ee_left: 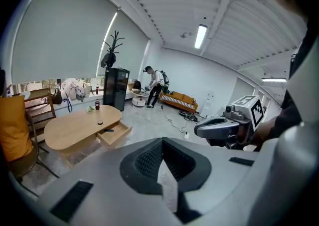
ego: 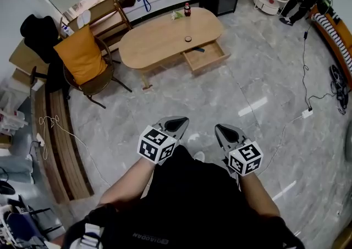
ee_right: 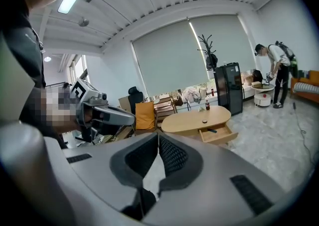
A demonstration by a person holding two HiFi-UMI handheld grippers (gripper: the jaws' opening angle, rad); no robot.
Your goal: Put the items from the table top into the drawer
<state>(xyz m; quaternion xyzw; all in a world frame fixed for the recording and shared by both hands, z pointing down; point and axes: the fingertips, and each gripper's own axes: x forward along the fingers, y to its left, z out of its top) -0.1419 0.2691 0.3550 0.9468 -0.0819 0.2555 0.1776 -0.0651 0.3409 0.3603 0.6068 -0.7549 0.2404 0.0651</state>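
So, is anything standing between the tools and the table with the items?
Nothing visible does. Only bare floor lies between the left tool, the right tool and the table. The chair stands off to the table's left, and the drawer is open on the near side.

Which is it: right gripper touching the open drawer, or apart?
Apart. The head view shows the right gripper hanging over the floor, with a wide stretch of tiles between it and the open drawer.

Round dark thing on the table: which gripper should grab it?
Left, probably. The small dark round object on the oval wooden table lies more in line with the left gripper than the right gripper. Both are shut, empty and far off.
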